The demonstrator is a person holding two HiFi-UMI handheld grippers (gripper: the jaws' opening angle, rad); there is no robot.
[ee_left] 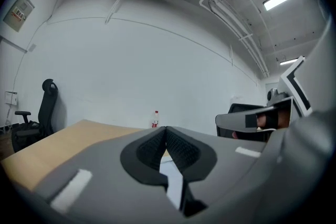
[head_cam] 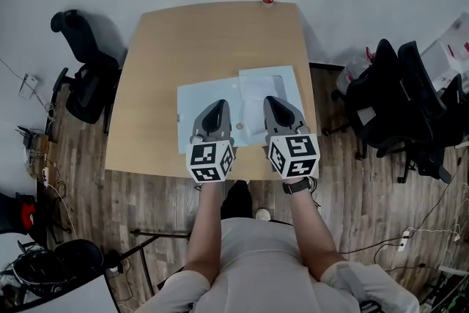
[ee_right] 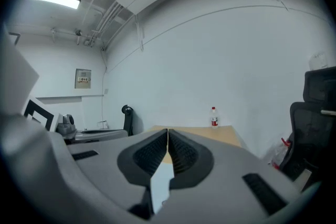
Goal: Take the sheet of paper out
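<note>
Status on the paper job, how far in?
Done: nothing evident. Blue folder lies flat on the table, white sheet at its right side; whether it's out is unclear. In hand: nothing, left gripper and right gripper shut, empty. Left: grasp, pull sheet.
</note>
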